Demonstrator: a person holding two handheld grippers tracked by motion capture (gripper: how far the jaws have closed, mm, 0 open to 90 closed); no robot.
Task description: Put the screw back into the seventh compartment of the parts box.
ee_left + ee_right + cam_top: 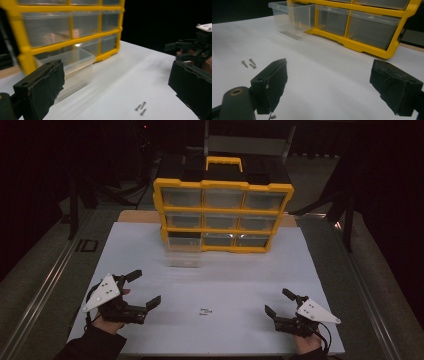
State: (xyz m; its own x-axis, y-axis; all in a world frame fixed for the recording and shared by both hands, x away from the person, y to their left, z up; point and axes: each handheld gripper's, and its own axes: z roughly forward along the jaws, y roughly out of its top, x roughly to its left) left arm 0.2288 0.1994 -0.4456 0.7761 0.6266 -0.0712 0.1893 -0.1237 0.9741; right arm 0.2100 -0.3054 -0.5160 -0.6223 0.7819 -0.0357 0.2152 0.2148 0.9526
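- Three small screws [205,311] are seen lying together on the white desk [240,270], between both tools.
- The left tool [142,289], at 8 o'clock, is spread wide and empty.
- The right tool [278,302], at 4 o'clock, is likewise spread and empty.
- A clear drawer [183,254] is pulled out of the yellow organizer [222,214] at 12 o'clock.

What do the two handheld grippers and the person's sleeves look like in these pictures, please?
Both the left gripper and the right gripper are black, with two jaws faced in rough black padding. Each carries a pale grey three-cornered plate dotted with small holes. The person's sleeves are dark.
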